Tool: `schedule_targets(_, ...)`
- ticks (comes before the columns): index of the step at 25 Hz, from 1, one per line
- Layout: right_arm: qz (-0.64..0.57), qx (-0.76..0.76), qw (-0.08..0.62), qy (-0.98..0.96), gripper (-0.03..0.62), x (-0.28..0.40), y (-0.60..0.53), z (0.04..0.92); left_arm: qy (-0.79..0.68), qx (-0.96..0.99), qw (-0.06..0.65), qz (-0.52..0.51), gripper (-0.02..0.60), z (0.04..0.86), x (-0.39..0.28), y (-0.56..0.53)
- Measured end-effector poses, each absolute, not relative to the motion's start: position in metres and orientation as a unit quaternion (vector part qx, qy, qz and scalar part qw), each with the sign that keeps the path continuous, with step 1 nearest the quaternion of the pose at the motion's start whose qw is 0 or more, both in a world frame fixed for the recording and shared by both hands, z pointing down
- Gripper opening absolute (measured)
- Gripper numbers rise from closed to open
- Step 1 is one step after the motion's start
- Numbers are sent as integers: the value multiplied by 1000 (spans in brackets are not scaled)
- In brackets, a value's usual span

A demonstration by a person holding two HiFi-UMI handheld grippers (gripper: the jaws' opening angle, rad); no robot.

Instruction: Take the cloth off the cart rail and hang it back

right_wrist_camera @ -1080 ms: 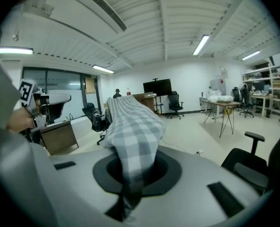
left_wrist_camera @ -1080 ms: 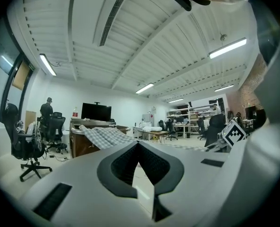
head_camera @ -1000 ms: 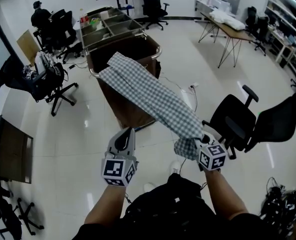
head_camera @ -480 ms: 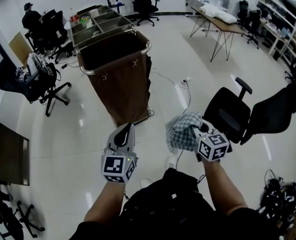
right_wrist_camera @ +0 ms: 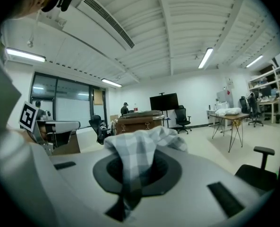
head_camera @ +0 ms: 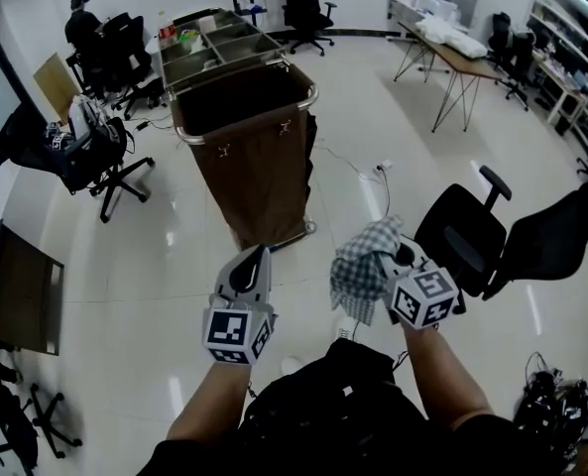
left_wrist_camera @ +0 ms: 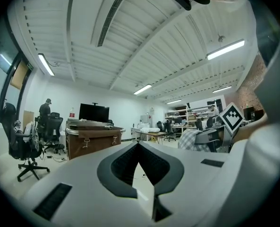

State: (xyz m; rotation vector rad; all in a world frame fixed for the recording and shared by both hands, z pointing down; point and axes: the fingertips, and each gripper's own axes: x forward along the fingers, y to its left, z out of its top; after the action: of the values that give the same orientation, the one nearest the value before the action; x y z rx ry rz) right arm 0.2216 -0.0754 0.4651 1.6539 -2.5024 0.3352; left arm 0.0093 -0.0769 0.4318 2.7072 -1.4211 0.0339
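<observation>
The checked cloth [head_camera: 361,267] hangs in a bunch from my right gripper [head_camera: 391,263], whose jaws are shut on it. It is clear of the cart and touches nothing else. In the right gripper view the cloth [right_wrist_camera: 140,151] spills up over the shut jaws of that gripper [right_wrist_camera: 134,176]. The cart [head_camera: 242,172] with its brown bag stands ahead, and its metal rail [head_camera: 236,130] is bare. My left gripper [head_camera: 252,266] is shut and empty, level with the right one, and points at the cart [left_wrist_camera: 90,137]. In the left gripper view the jaws of the left gripper [left_wrist_camera: 139,151] hold nothing.
A black office chair [head_camera: 464,234] stands close on my right, another one [head_camera: 556,236] behind it. More chairs [head_camera: 93,157] crowd the left side. A cable [head_camera: 371,178] lies on the floor beside the cart. A trestle table [head_camera: 460,59] and a person [head_camera: 79,24] are at the back.
A second ago the cloth stretched from the cart rail to my right gripper. It has come off the rail and is now gathered at that gripper. The left gripper has stayed put.
</observation>
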Motion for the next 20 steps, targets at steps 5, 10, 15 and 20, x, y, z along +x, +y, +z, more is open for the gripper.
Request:
schedule_targets(5, 108, 534, 57, -837, 35, 210, -80, 460, -473, 880, 38, 14, 0, 430, 2, -77)
schedule_targets(10, 102, 521, 54, -846, 35, 198, -83, 453, -482, 875, 36, 8, 0, 426, -7, -76)
schedule_targets(15, 98, 510, 57, -853, 35, 184, -89, 450, -490, 871, 24, -1, 0, 420, -17, -72)
schedule_targets(20, 95, 501, 57, -858, 35, 170, -92, 448, -502, 865, 26, -4, 0, 422, -30, -73)
